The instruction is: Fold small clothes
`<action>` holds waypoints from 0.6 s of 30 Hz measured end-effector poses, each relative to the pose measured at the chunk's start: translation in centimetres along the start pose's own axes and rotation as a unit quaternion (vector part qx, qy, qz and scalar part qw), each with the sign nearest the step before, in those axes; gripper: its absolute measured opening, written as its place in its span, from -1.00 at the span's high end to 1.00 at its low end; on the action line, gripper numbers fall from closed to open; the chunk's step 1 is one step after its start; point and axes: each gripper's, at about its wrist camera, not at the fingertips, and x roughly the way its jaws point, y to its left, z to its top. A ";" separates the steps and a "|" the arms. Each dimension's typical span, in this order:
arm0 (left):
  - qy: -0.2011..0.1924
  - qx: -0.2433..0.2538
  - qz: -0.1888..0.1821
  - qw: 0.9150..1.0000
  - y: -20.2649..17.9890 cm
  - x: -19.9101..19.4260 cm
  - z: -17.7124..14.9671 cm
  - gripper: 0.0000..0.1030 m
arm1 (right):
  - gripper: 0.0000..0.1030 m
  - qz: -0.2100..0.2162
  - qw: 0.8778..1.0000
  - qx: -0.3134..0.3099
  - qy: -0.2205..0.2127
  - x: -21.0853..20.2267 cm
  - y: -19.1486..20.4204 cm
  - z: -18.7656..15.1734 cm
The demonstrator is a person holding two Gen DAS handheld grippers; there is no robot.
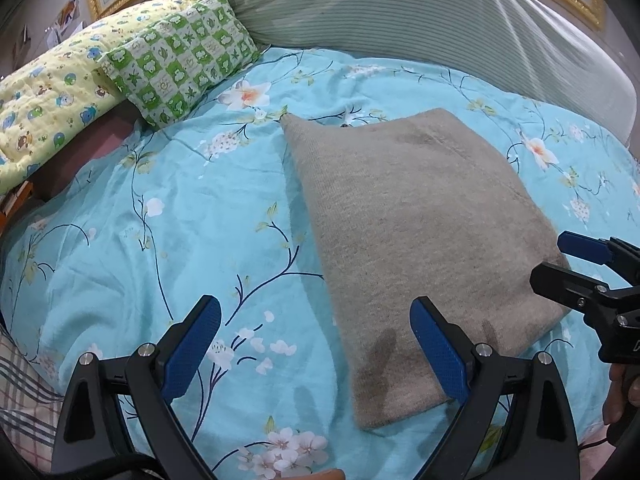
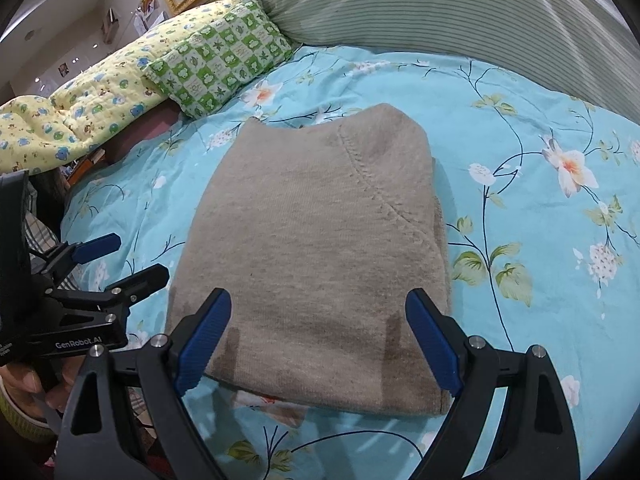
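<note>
A grey-beige knitted garment (image 1: 412,232) (image 2: 316,248) lies folded in a flat block on the light blue flowered bedsheet (image 1: 168,216) (image 2: 532,240). My left gripper (image 1: 316,320) stands open over the garment's near left corner, with nothing between its blue pads (image 1: 440,352). My right gripper (image 2: 320,316) is open too and hovers over the garment's near edge, its pads (image 2: 204,340) not touching the cloth. Each gripper shows in the other's view: the right one (image 1: 576,264) by the garment's right corner, the left one (image 2: 120,256) at its left side. Both hold nothing.
A green checked pillow (image 1: 180,64) (image 2: 220,60) and a yellow cartoon-print quilt (image 1: 52,92) (image 2: 80,108) lie at the back left. A big green striped cushion (image 1: 400,12) (image 2: 460,12) fills the back. A person's hand (image 2: 28,384) grips the left tool. Checked cloth (image 1: 24,392) lies at the lower left.
</note>
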 end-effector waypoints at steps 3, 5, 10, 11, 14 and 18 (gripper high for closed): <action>0.000 0.001 -0.002 1.000 -0.1 -0.1 0.1 -0.86 | -0.73 0.002 1.000 0.003 -0.001 0.0 0.0 0.0; -0.003 0.003 0.001 1.000 -0.2 -0.2 0.2 -0.86 | -0.73 0.003 1.000 0.003 -0.005 -0.2 0.0 0.0; -0.007 0.005 0.000 1.000 -0.3 -0.5 0.4 -0.86 | -0.73 0.003 1.000 0.005 -0.005 -0.4 -0.2 0.1; -0.007 0.005 -0.001 1.000 -0.3 -0.6 0.4 -0.86 | -0.73 0.004 1.000 0.007 -0.005 -0.4 -0.3 0.1; -0.009 0.008 0.000 1.000 -0.3 -0.6 0.4 -0.86 | -0.73 0.005 1.000 0.010 -0.005 -0.5 -0.5 0.1; -0.009 0.008 0.002 1.000 -0.4 -0.6 0.4 -0.86 | -0.73 0.007 1.000 0.010 -0.011 -0.7 -0.7 0.2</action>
